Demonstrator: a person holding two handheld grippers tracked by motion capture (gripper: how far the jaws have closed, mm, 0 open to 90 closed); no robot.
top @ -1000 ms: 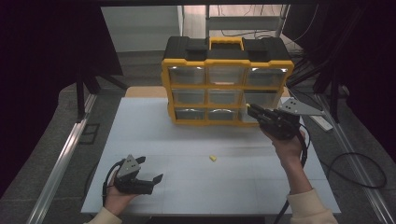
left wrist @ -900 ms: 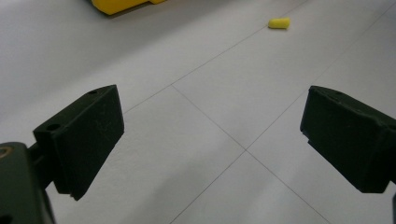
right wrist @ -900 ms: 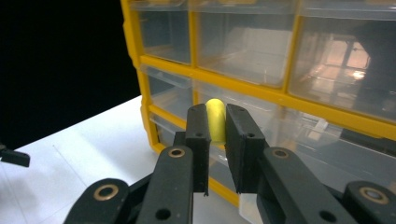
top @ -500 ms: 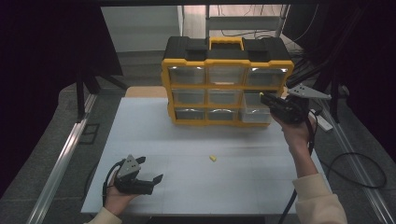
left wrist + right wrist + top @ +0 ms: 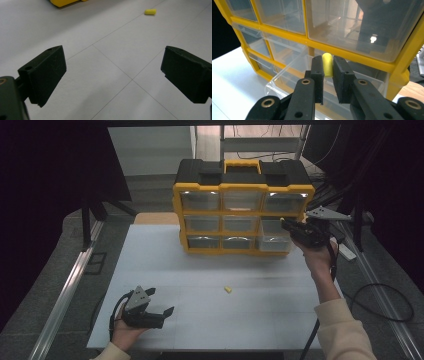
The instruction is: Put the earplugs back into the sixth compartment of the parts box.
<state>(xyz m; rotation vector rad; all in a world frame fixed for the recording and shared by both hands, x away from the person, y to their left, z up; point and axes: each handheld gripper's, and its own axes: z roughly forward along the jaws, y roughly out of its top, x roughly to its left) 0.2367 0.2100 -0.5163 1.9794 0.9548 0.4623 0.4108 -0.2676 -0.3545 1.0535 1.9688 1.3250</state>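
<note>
Right gripper view shows the right claw (image 5: 327,75) clamped on a small yellow plug (image 5: 327,64), held over the pulled-out clear drawer (image 5: 287,82) of the yellow organizer (image 5: 243,210). Near the surface's (image 5: 165,265) front edge, the left claw (image 5: 167,312) rests wide open, holding nothing.

Small yellow earplug (image 5: 327,64) upright above open clear drawer (image 5: 287,82)
</note>
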